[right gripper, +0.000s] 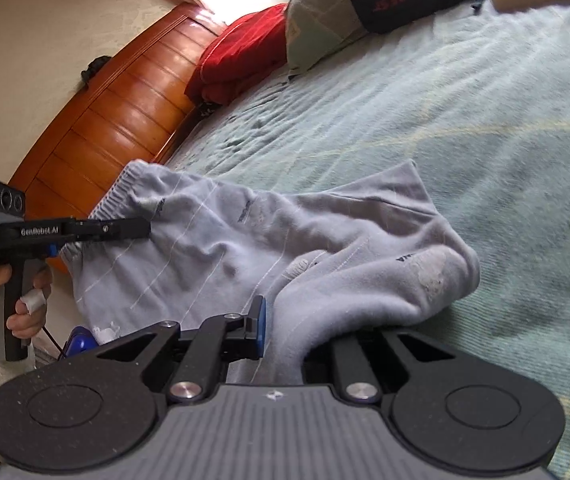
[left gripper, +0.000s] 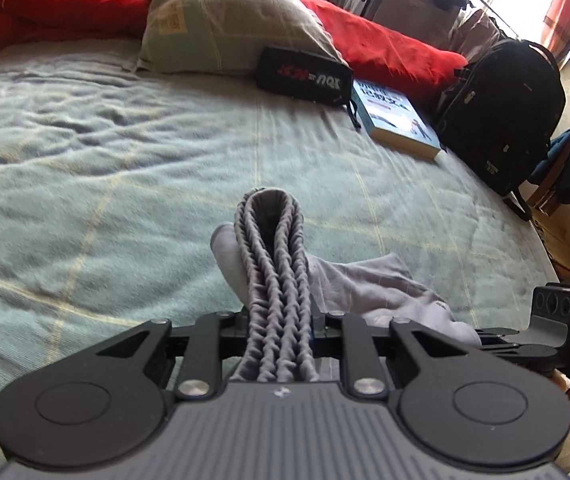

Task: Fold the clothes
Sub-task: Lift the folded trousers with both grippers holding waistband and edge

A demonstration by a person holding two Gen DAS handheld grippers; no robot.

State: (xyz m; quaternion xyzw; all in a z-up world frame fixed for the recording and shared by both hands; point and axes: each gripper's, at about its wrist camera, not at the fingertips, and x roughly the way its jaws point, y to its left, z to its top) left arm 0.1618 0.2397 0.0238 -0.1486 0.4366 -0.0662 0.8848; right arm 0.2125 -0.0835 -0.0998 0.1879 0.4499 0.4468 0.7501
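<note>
1. Your left tool is pinching the ribbed waistband of the grey shorts — the band runs bunched between its pressed-together fingers and sticks out ahead of them.
2. Your right tool grips another part of the same shorts; the cloth fills the gap between its fingers and hides the right one, so the left blue pad is all you can see.
3. The shorts hang stretched between the two tools, their far end drooping onto the green bedspread.
4. Your left hand wraps the tool's handle, one finger bandaged.
5. Farther up the bed lie a pillow, a black pouch, a book and a red blanket — a black backpack stands just beside the bed.
</note>
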